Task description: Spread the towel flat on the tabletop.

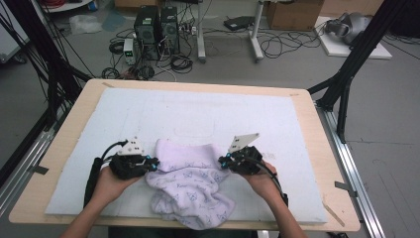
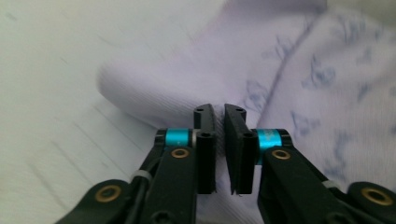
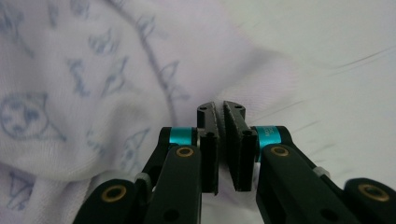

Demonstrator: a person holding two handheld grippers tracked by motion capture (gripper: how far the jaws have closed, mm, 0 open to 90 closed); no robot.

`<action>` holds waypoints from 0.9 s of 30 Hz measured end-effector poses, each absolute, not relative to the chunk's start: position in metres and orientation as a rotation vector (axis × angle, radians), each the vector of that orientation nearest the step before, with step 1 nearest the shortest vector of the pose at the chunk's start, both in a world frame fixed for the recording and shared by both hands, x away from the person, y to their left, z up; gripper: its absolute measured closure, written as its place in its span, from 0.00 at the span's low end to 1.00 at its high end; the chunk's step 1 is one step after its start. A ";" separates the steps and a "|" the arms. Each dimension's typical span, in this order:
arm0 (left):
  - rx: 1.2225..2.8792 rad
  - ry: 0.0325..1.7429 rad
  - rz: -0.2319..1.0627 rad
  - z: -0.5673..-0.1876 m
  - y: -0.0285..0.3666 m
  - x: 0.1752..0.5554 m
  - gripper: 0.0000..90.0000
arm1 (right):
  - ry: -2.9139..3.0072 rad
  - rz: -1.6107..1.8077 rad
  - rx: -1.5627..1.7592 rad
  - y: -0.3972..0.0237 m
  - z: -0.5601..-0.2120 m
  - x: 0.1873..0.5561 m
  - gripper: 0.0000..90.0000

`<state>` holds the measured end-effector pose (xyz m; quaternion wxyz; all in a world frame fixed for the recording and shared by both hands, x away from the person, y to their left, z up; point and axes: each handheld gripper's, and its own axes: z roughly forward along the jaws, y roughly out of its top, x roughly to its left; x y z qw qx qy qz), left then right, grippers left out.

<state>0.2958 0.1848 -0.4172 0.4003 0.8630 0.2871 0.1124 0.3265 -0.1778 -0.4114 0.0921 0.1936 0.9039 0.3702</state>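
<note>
A pale lilac cloth (image 1: 190, 183) with small blue prints lies crumpled at the front middle of the white mat (image 1: 198, 114). My left gripper (image 1: 154, 162) is at the cloth's left edge and my right gripper (image 1: 223, 161) at its right edge, the two pointing inward at each other. In the left gripper view the jaws stand almost together at the left gripper's tips (image 2: 219, 111), with a thin fold of the cloth (image 2: 289, 70) between the pads. In the right gripper view the right gripper's tips (image 3: 220, 106) meet on the rim of the cloth (image 3: 93, 70).
The mat covers most of a wooden table (image 1: 317, 129); bare mat stretches behind the cloth and to both sides. Black frame posts (image 1: 346, 74) stand at the table's far corners. Computers and cables (image 1: 156, 29) sit on the floor beyond.
</note>
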 end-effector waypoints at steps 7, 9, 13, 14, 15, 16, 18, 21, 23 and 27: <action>2.139 0.697 0.273 -0.405 0.191 0.300 0.71 | 2.688 1.219 0.566 -0.181 -0.405 0.323 0.79; 2.119 0.701 0.295 -0.399 0.195 0.304 0.71 | 2.645 1.253 0.589 -0.188 -0.397 0.328 0.79; 2.081 0.754 0.320 -0.398 0.201 0.319 0.73 | 2.639 1.238 0.656 -0.194 -0.402 0.339 0.72; 2.079 0.764 0.310 -0.400 0.201 0.322 0.73 | 2.639 1.220 0.684 -0.195 -0.405 0.342 0.68; 2.085 0.772 0.303 -0.403 0.200 0.325 0.72 | 2.644 1.228 0.701 -0.195 -0.408 0.345 0.67; 2.091 0.784 0.282 -0.408 0.198 0.328 0.71 | 2.657 1.233 0.709 -0.195 -0.411 0.347 0.66; 2.111 0.805 0.254 -0.417 0.193 0.331 0.60 | 2.681 1.221 0.721 -0.192 -0.418 0.350 0.64; 2.155 0.846 0.216 -0.430 0.185 0.338 0.53 | 2.711 1.186 0.741 -0.189 -0.425 0.354 0.66; 2.175 0.841 0.214 -0.434 0.181 0.340 0.56 | 2.725 1.172 0.752 -0.188 -0.430 0.358 0.72; 2.193 0.811 0.270 -0.432 0.178 0.339 0.86 | 2.747 1.183 0.736 -0.187 -0.432 0.359 0.88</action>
